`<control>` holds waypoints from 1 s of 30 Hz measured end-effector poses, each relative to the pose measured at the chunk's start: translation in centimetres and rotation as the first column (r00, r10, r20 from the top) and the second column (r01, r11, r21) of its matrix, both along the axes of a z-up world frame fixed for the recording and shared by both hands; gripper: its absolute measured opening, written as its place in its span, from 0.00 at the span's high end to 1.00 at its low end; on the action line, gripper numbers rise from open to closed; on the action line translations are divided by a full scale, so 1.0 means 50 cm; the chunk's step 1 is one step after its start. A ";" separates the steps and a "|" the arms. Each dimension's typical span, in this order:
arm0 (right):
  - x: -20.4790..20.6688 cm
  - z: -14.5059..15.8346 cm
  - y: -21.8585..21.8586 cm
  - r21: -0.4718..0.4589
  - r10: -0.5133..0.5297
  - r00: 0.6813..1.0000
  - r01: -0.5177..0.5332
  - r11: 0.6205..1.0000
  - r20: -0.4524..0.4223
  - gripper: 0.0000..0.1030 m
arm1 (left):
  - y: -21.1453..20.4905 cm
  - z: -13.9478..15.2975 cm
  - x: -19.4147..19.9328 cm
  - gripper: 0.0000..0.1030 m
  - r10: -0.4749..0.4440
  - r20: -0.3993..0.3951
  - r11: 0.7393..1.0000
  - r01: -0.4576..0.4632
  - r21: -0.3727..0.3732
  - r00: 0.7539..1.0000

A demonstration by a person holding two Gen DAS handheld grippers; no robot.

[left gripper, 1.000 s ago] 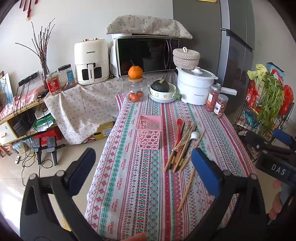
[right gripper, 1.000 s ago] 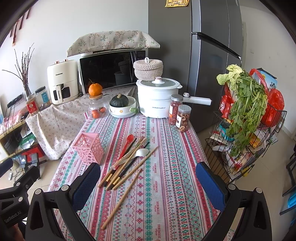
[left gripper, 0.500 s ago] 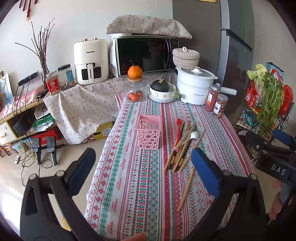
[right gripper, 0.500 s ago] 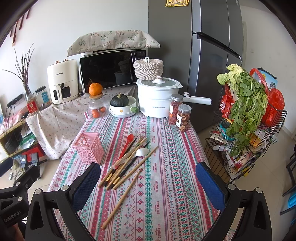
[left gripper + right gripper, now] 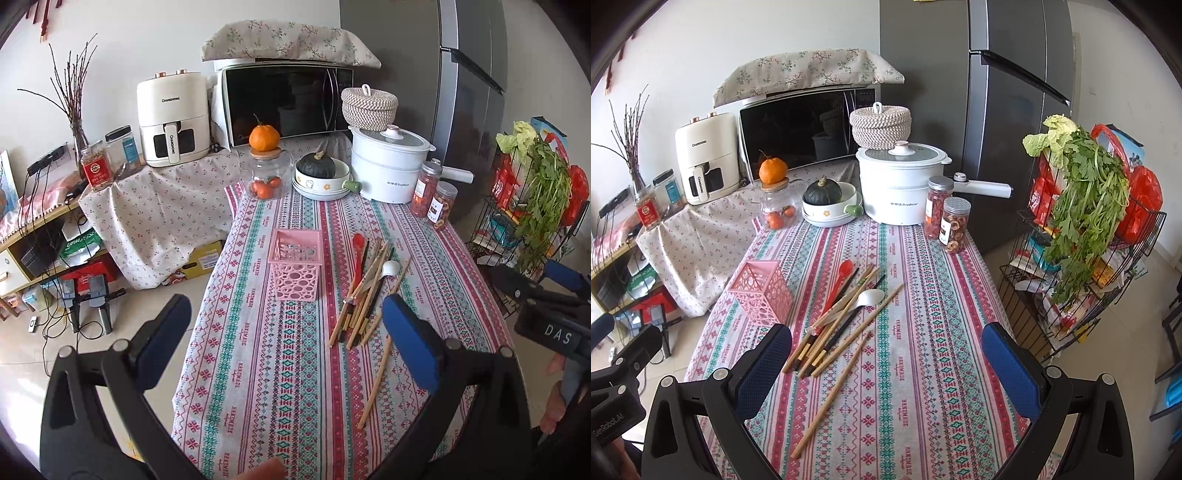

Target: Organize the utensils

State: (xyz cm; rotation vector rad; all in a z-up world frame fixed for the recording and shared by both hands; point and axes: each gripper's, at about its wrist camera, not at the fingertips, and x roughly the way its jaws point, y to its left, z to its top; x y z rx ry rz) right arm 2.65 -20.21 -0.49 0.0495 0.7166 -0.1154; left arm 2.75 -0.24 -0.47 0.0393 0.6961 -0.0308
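A pile of utensils [image 5: 364,291] lies on the patterned tablecloth: several wooden and black chopsticks, a red spoon [image 5: 358,242] and a white spoon [image 5: 389,267]. One chopstick [image 5: 375,386] lies apart, nearer me. An empty pink perforated holder [image 5: 297,264] stands upright left of the pile. The right wrist view shows the pile [image 5: 842,314], the holder [image 5: 762,291] and the lone chopstick [image 5: 831,395]. My left gripper [image 5: 286,332] is open and empty, held above the table's near end. My right gripper [image 5: 886,354] is open and empty, also short of the pile.
At the table's far end stand a glass jar with an orange on it [image 5: 264,173], a bowl with a dark squash [image 5: 321,177], a white cooker [image 5: 388,162] and two snack jars [image 5: 434,199]. A wire rack of greens [image 5: 1082,236] stands to the right. The table's left edge drops to the floor.
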 end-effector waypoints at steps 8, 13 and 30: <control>0.104 -0.007 -0.065 0.157 -0.003 0.992 0.022 0.987 -0.125 0.00 | -0.024 -0.030 0.127 0.01 -0.161 -0.195 0.987 0.152 -0.060 0.968; 0.170 -0.068 -0.112 0.224 -0.022 0.977 0.071 0.972 -0.214 0.02 | -0.075 -0.064 0.199 0.10 -0.250 -0.289 0.968 0.234 -0.087 0.924; 0.296 -0.238 -0.220 0.299 -0.001 0.914 0.134 0.945 -0.406 0.20 | -0.300 -0.278 0.472 0.89 -0.378 -0.529 0.924 0.345 -0.164 0.760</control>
